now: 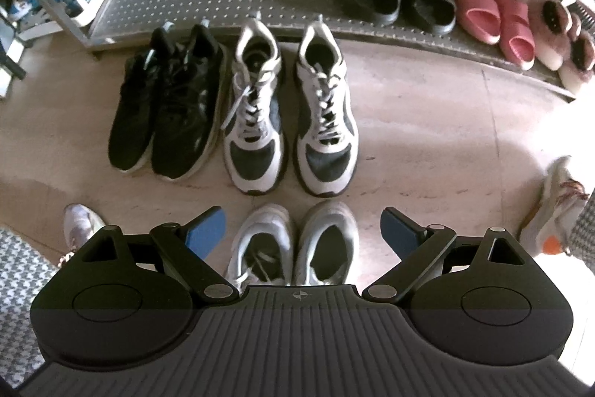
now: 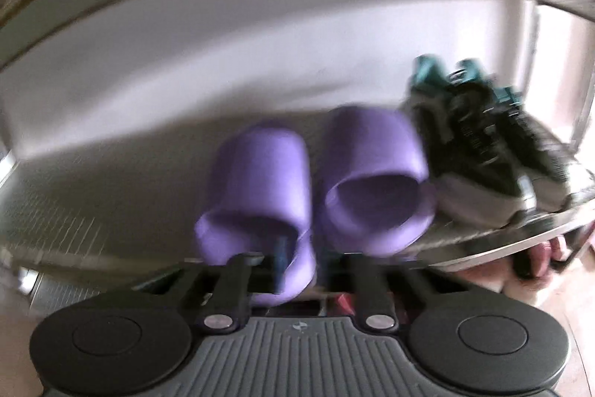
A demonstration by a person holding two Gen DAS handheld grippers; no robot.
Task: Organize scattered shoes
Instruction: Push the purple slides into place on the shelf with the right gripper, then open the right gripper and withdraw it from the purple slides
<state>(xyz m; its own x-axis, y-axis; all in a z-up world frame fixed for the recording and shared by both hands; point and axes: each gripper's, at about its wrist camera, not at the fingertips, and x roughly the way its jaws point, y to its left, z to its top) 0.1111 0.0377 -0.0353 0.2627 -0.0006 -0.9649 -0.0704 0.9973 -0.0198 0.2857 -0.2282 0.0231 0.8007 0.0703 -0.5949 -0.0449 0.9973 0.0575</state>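
Low in the blurred right wrist frame, the right gripper (image 2: 297, 272) pinches the left purple slipper (image 2: 256, 188) by its heel on the shelf (image 2: 93, 207); it should sit flush beside its mate. The left gripper (image 1: 303, 229) hangs wide open, empty, above white sneakers (image 1: 293, 244).

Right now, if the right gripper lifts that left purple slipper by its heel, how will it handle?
The purple slipper looks like thick moulded foam: probably light and fairly stiff. Pinched at the heel rim by the right gripper, its toe may droop. The smooth surface could slip.
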